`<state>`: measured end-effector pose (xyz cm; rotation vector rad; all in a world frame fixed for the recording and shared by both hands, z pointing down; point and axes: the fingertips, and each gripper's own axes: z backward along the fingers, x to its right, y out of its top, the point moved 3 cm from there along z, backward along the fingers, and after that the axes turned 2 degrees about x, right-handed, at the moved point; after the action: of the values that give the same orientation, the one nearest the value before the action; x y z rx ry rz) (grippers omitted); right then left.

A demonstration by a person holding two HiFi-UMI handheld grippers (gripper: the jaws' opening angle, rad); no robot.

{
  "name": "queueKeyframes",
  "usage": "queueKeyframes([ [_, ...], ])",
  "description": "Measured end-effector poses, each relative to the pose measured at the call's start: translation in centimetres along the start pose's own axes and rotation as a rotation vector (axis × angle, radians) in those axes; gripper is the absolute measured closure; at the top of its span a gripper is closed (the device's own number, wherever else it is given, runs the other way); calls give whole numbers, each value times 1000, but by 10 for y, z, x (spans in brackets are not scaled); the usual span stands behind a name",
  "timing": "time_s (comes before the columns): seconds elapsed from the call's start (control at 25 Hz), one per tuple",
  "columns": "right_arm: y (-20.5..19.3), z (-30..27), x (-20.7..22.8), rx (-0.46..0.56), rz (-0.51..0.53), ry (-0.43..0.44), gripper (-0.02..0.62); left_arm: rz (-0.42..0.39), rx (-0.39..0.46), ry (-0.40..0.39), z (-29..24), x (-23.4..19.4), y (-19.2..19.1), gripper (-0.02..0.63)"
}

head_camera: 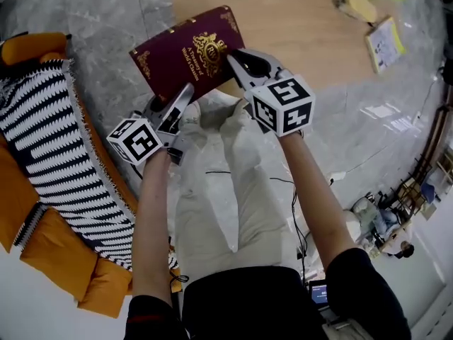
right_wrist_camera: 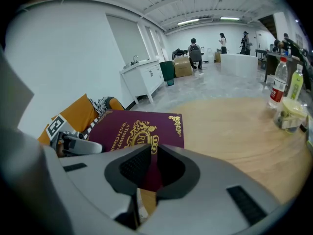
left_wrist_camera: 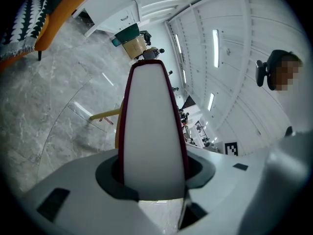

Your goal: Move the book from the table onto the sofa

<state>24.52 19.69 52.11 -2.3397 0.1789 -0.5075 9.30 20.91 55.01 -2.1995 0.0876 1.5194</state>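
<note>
Book (head_camera: 185, 54): maroon cover with gold crest and lettering, held in the air by both grippers. It is off the table (head_camera: 304, 41), tilted, and hangs over the table's near-left edge and the grey floor (head_camera: 106, 13). Not on the sofa (head_camera: 49, 253).

Left gripper (head_camera: 185, 96): at the book's near-left edge. Its own view shows the white page block and both maroon covers filling the gap, with the pads pressed on the full thickness. Jaws clamped on the book.

Right gripper (head_camera: 237, 64): at the near-right edge, over the crest. Its own view shows the jaws drawn to a narrow slit with maroon between the pads. Jaws nipped on the book; whether on the cover alone or on more pages, I cannot tell.

Sofa: orange, well left of the book, with a black-and-white striped throw (head_camera: 49, 133) over it.

Table: light wood; a bottle (right_wrist_camera: 278, 89) and some small yellow items stand at its far right.
</note>
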Motion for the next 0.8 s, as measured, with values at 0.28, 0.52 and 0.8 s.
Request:
queueKeyframes([
  [0.28, 55, 41, -33, 71, -16, 22, 546, -70, -15, 57, 31, 45, 20, 378],
  [0.52, 103, 79, -67, 147, 6, 31, 546, -146, 14, 65, 60, 91, 59, 377],
  [0.8, 145, 127, -111, 215, 51, 47, 546, -286, 70, 28, 86, 160, 108, 377],
])
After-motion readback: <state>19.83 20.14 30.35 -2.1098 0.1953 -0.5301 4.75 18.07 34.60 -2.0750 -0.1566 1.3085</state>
